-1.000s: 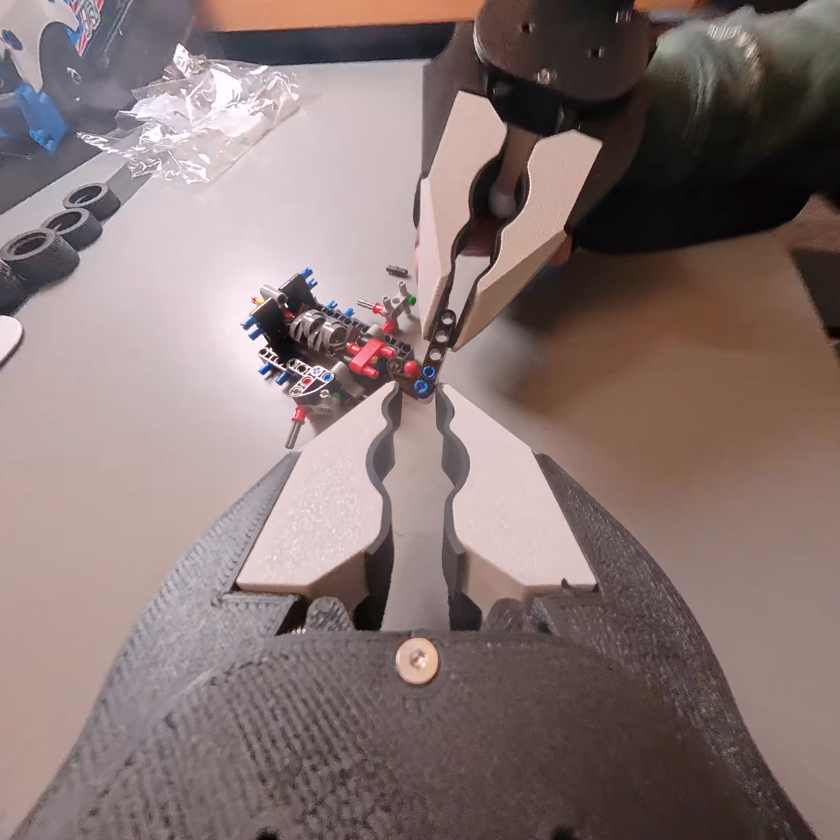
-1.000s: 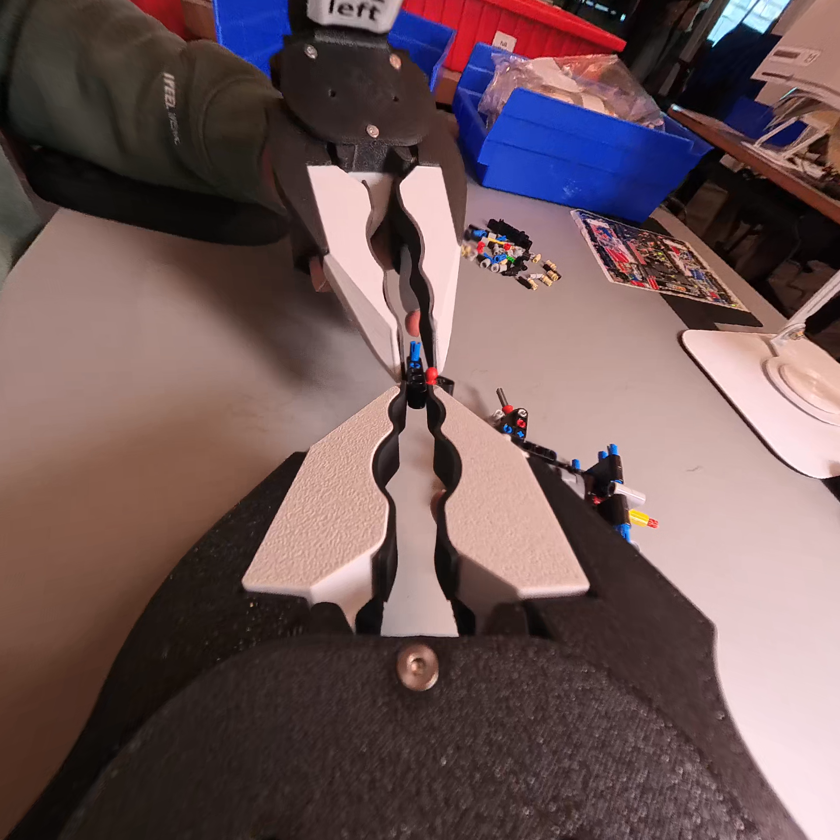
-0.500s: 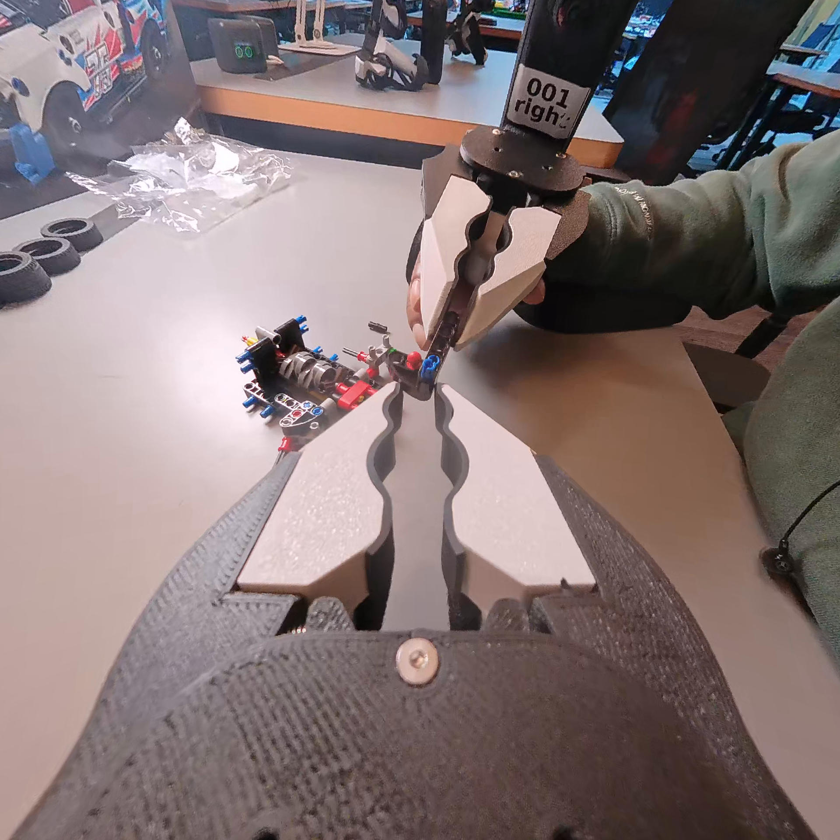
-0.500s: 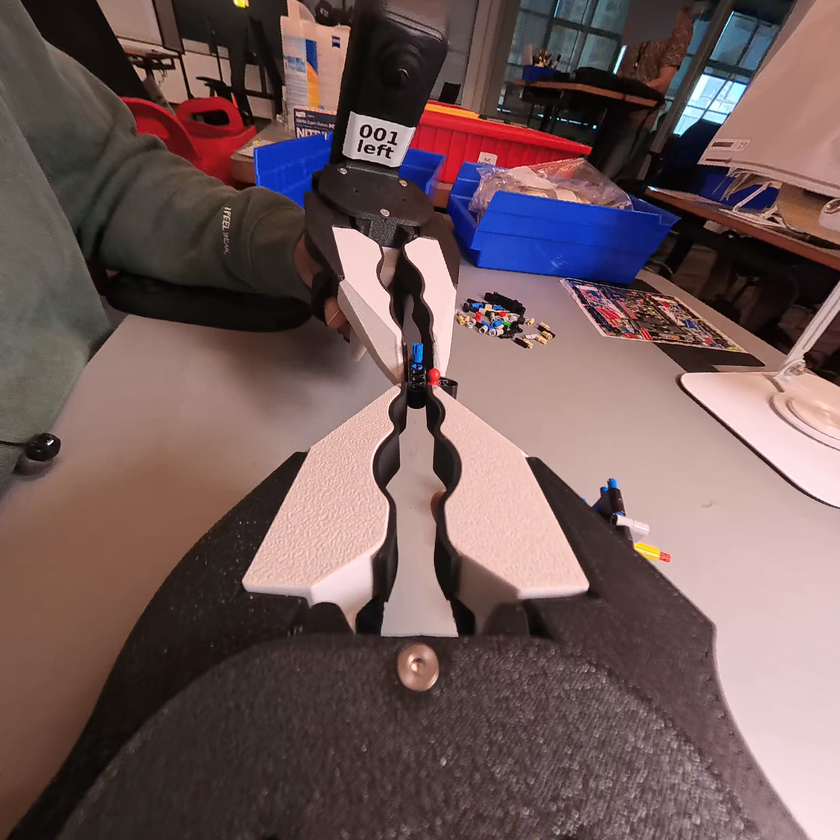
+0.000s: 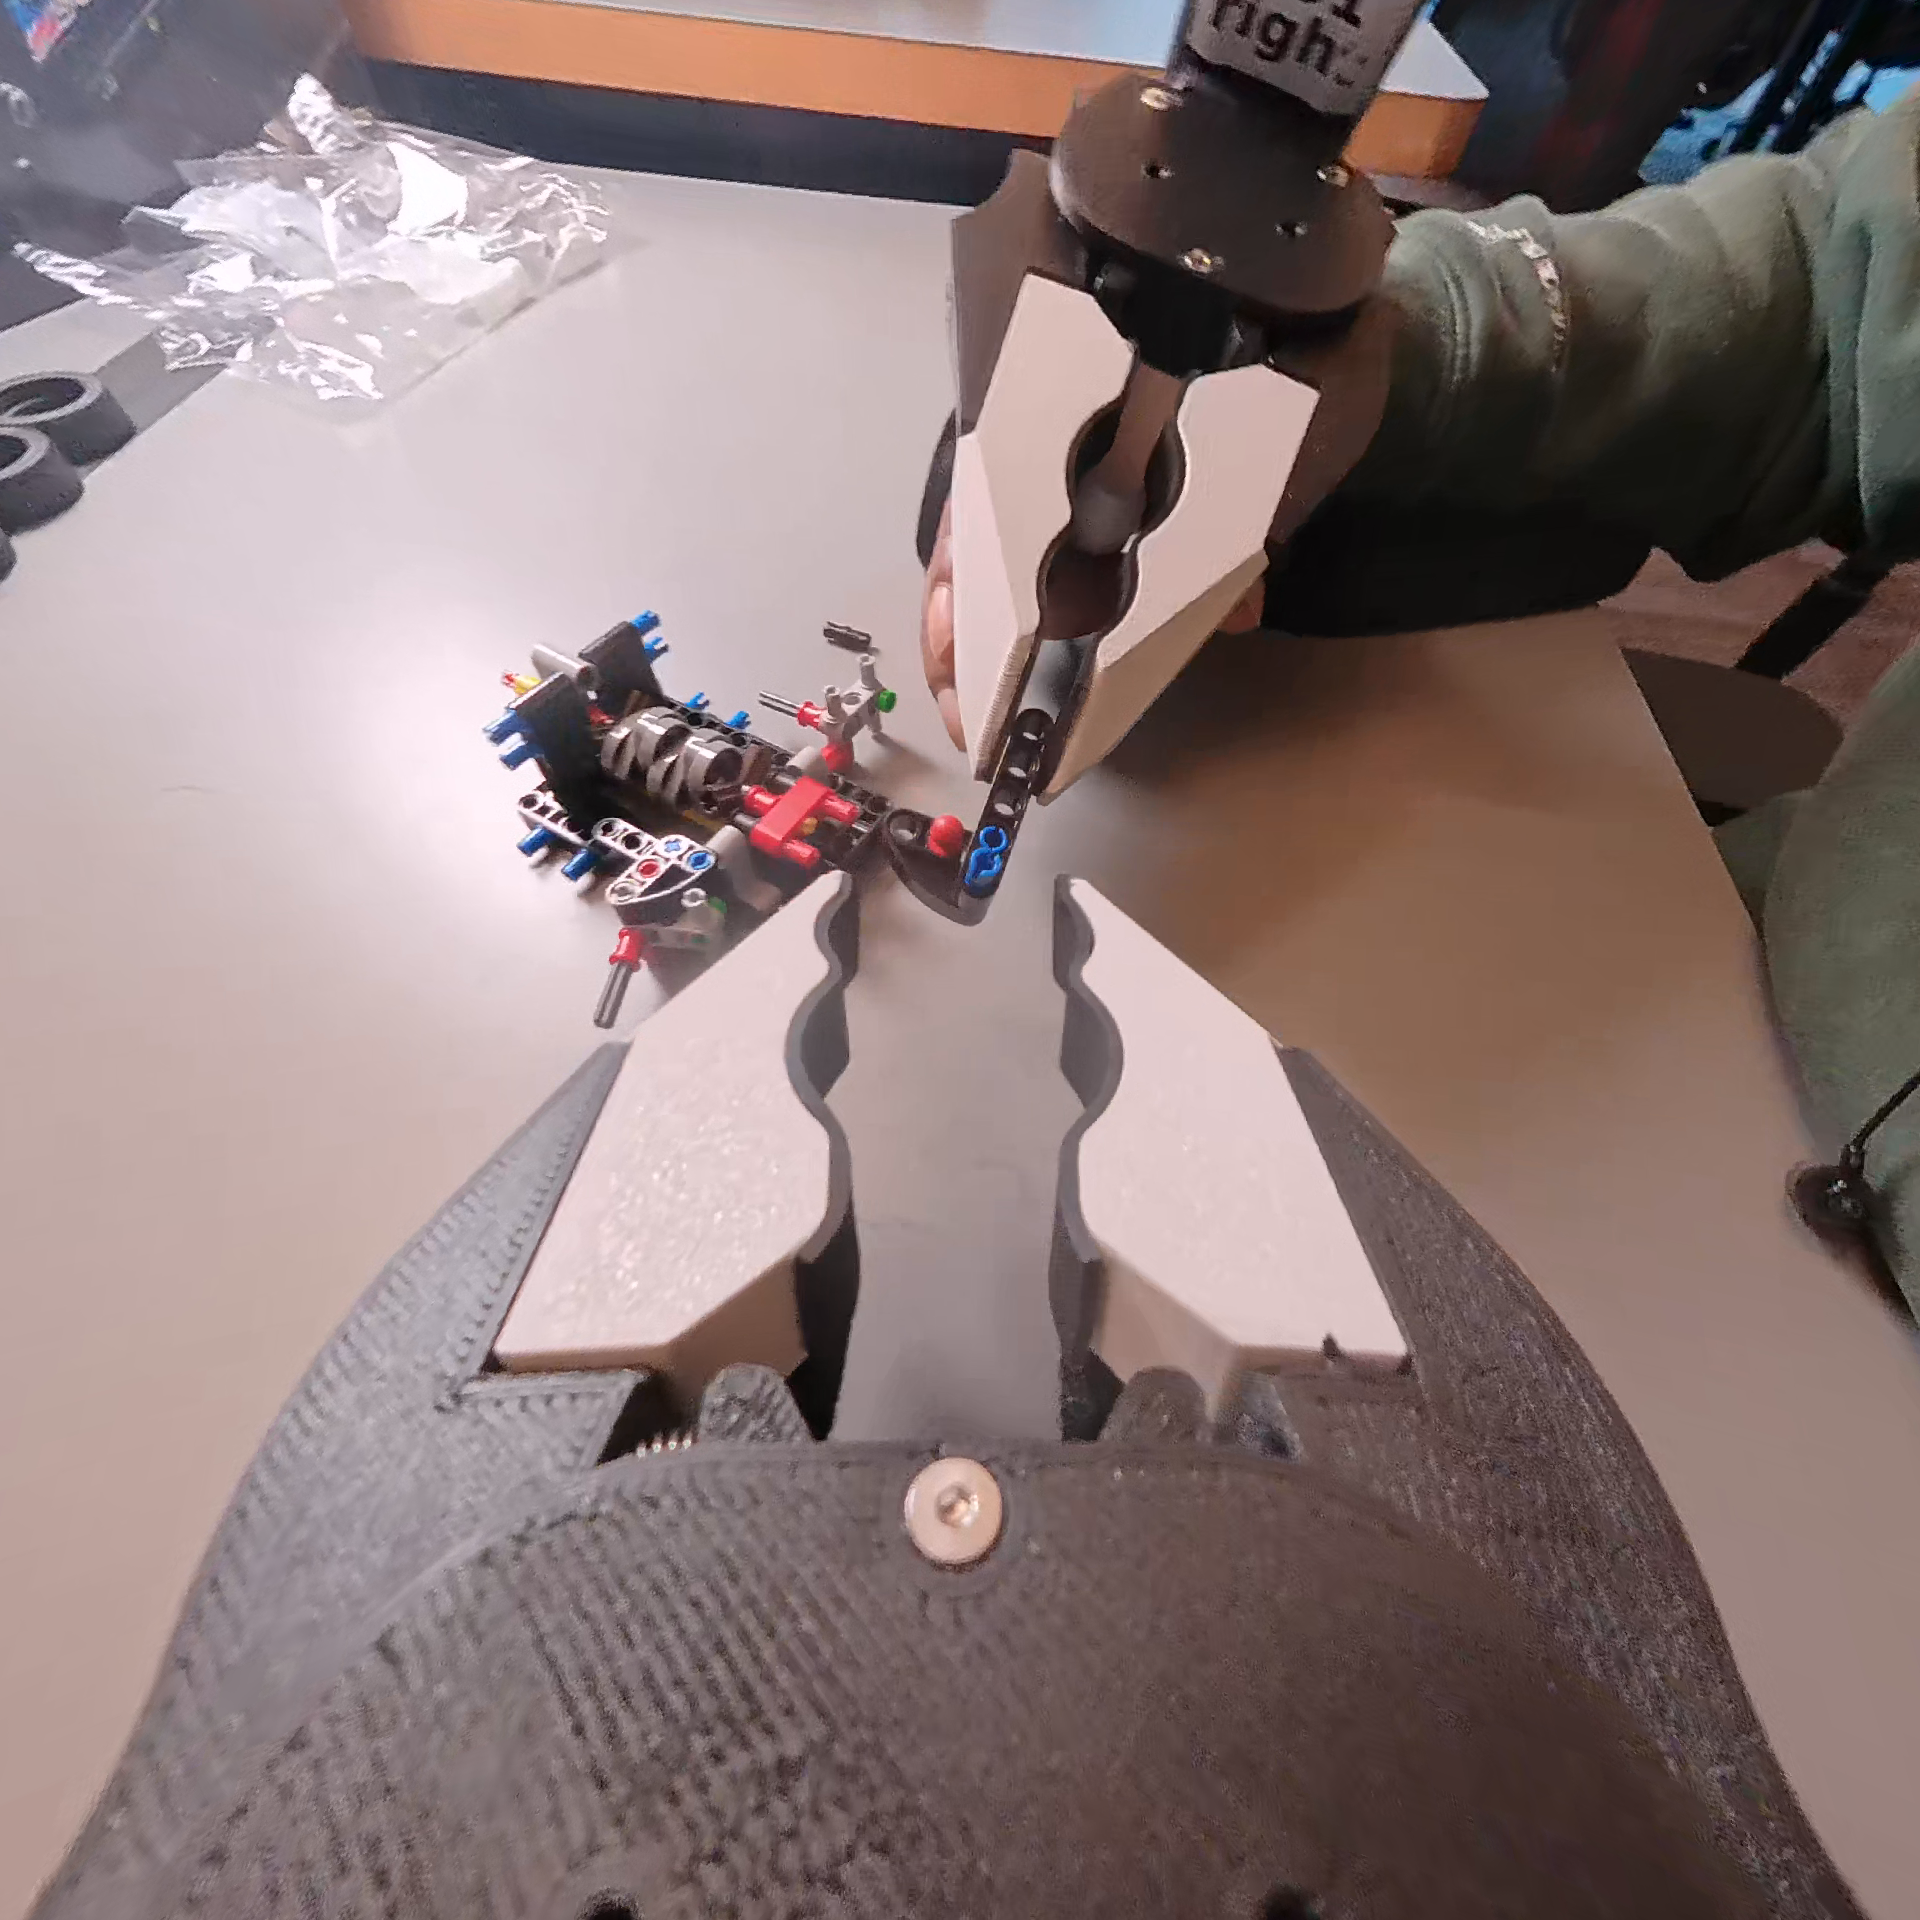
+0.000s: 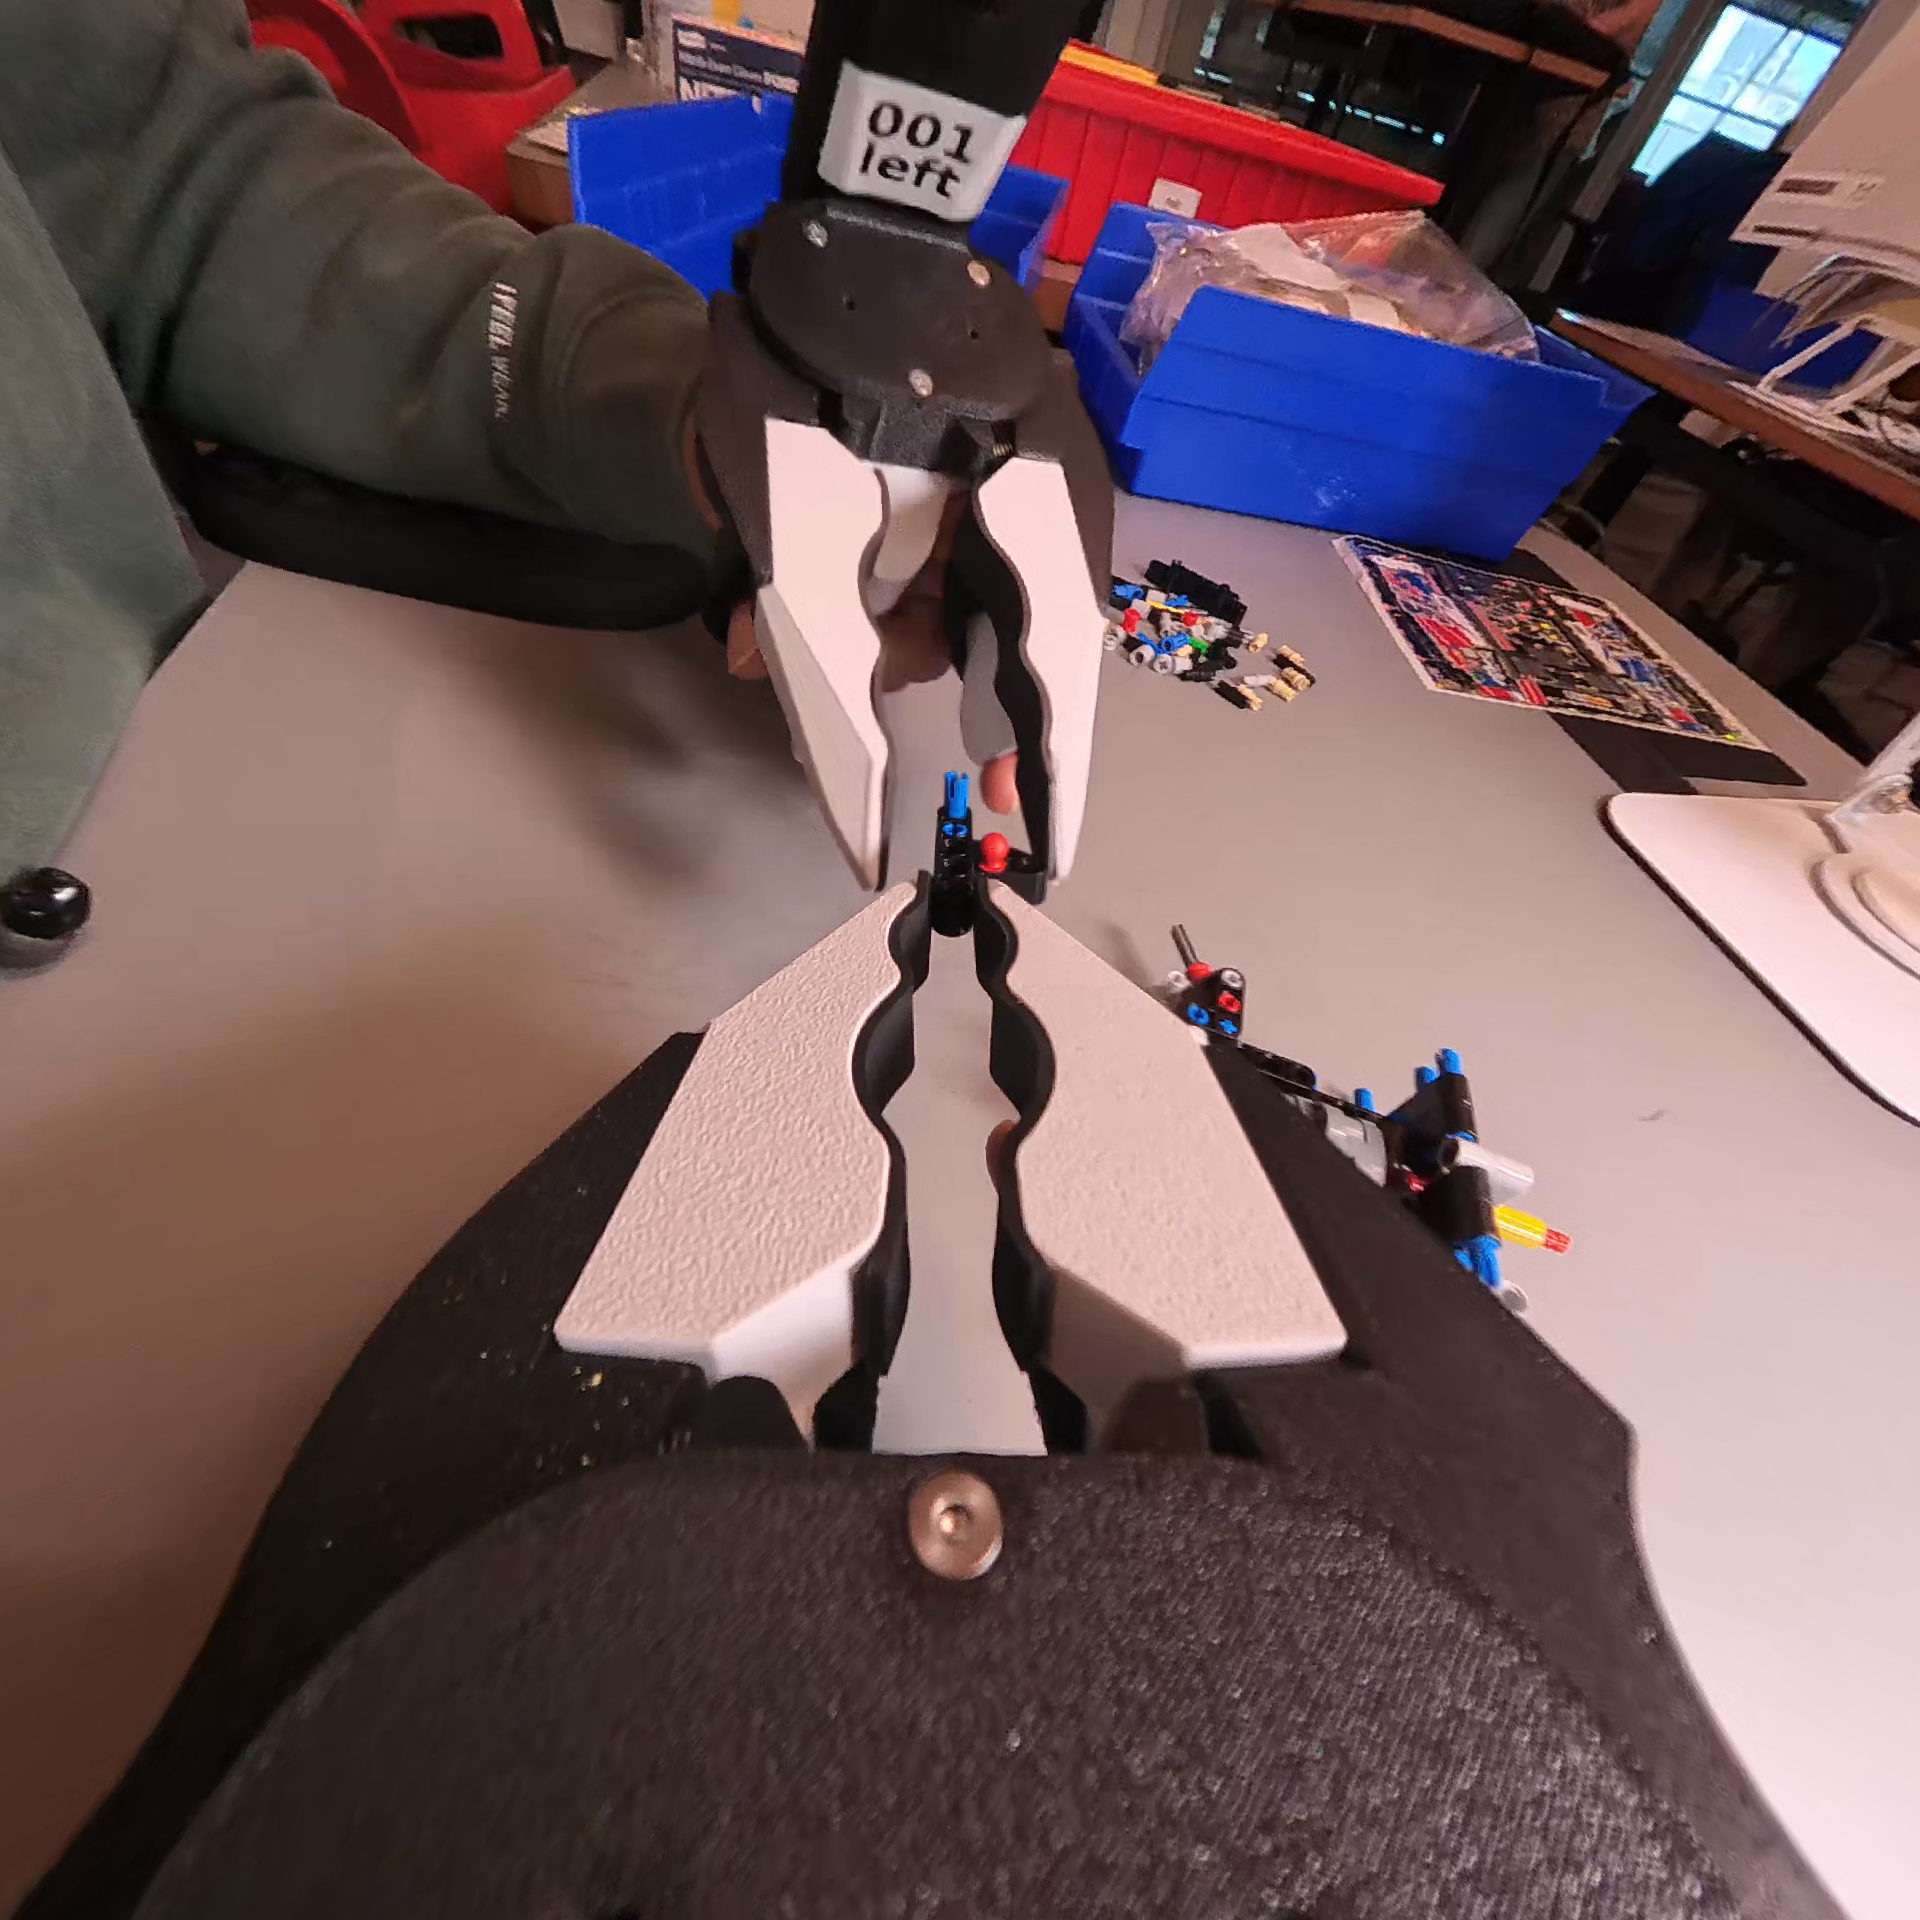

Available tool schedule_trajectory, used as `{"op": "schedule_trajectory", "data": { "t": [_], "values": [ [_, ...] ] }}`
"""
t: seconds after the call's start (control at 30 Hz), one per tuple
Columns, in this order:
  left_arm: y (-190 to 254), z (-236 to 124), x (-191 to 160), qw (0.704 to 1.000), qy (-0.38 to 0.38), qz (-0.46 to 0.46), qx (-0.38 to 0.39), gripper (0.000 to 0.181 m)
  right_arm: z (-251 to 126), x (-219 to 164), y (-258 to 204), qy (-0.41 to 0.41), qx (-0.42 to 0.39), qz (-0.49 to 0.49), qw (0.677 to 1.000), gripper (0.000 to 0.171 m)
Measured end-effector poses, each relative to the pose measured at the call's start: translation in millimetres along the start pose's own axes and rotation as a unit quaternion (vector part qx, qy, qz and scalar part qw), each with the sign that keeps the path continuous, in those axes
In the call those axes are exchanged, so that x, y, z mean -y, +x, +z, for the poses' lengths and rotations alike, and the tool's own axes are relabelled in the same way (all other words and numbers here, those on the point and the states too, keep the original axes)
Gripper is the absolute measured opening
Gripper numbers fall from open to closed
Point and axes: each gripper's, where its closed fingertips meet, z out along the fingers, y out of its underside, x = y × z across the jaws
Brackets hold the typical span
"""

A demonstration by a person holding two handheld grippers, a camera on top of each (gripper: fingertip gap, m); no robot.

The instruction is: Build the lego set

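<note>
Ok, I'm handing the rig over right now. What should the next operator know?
Left tool: open, empty, tips close by the lower end of the black angled beam.
Right tool: shut on that beam, which carries a blue pin and a red ball.
Part-built chassis lies on the table beside the beam; whether they are joined, cannot tell.
Loose parts pile, instruction sheet and tyres lie aside.
Left: fit the beam, wheels, the rest.

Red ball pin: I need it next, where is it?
Left wrist view, centre: the red ball pin sits on the black bent beam held by the right claw, beside a blue pin.
</note>
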Motion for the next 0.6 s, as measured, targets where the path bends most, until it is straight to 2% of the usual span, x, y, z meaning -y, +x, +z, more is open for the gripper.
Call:
{"op": "schedule_trajectory", "data": {
  "t": [0.1, 0.27, 0.6],
  "values": [
    [6, 4, -2, 0.999, -0.003, 0.033, -0.005, 0.04, 0, 4, -9, 0.014, 0.026, 0.004, 1.0, 0.005],
    [16, 4, -3, 0.998, -0.004, 0.058, -0.022, 0.022, 1, -1, -17, -0.001, 0.053, 0.014, 0.999, 0.005],
    [10, 17, -18, 0.998, -0.066, 0.013, 0.004, 0.022, 0, -26, -14, -0.08, 0.055, 0.041, 0.994, 0.005]
  ]
}}
